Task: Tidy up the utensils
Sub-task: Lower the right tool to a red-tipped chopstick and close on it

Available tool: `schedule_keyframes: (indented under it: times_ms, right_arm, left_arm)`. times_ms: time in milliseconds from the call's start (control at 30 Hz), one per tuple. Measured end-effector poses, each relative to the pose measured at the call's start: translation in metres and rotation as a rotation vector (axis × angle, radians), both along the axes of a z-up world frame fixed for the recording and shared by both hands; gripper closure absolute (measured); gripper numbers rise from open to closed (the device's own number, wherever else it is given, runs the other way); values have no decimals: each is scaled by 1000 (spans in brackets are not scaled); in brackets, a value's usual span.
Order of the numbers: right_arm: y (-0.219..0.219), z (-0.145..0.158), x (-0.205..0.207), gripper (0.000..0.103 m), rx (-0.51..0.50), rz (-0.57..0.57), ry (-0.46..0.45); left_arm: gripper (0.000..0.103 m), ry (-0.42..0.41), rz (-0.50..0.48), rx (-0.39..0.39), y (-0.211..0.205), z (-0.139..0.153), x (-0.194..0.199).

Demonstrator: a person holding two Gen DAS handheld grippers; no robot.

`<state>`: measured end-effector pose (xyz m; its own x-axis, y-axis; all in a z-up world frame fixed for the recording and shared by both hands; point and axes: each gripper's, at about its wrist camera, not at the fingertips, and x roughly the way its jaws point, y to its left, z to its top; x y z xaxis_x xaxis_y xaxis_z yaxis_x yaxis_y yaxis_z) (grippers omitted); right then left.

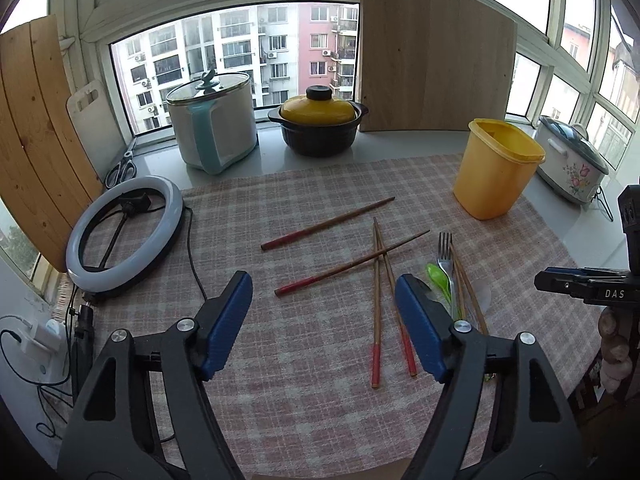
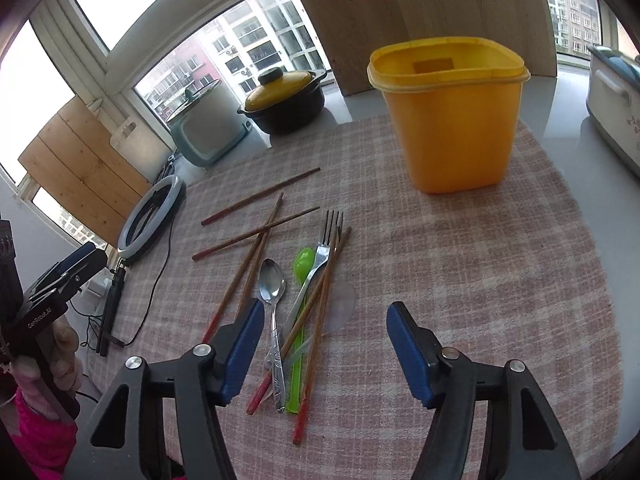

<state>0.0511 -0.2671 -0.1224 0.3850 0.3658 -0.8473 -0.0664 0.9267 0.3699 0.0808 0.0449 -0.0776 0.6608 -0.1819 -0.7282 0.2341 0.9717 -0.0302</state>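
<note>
Left wrist view: left gripper [image 1: 324,300] hovers over the checked cloth [image 1: 280,360], jaws spread wide, nothing held. Chopsticks [image 1: 332,222] lie loose mid-cloth, some crossed; fork [image 1: 445,258] and green spoon [image 1: 438,278] lie just to their right. Yellow bin [image 1: 494,168] stands upright at the far right of the cloth. Judged: chopsticks are light, stiff and thin, likely to roll; pinch mid-shaft, across the length.

Right wrist view: right gripper [image 2: 324,336] likewise wide open and empty, above the pile. Metal spoon [image 2: 273,284] lies beside the green spoon, fork and chopsticks overlapping (a translucent utensil sits under them; kind unclear). Metal is smooth, probably slippery; take handles at the neck. The bin's visible interior shows no utensils; its floor is not fully seen.
</note>
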Motion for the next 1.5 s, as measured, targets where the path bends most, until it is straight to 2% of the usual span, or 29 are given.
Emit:
schedule_keyframes:
  times_ms: [233,267,333,433,500,567,733,967,1133,1500]
  right_arm:
    - [-3,-33,5,59,77,-33,117]
    - [-2,-35,6,59,79,-32,125]
    - [-1,-40,9,60,86,-32,138]
    - [0,-44,11,63,98,-31,156]
    - [0,-48,13,63,109,-36,169]
    - [-1,-53,14,64,121,-46,185]
    - [-7,-62,15,69,167,-84,219]
    - [-13,-72,21,75,235,-138,254]
    - [-11,-78,27,78,225,-168,266]
    - [-6,-85,33,79,212,-185,279]
  left_arm:
    - [47,40,-91,24,-11,-18,18]
    - [47,46,-109,25,-14,-21,22]
    - [57,62,-133,33,-19,-25,30]
    - [60,88,-187,23,-29,-30,42]
    - [67,103,-230,42,-39,-34,49]
    - [68,115,-285,63,-50,-40,57]
    - [80,200,-349,93,-65,-61,87]
    - [84,285,-388,158,-69,-85,114]
    - [85,303,-414,215,-71,-93,121]
    - [85,378,-473,268,-80,-110,140]
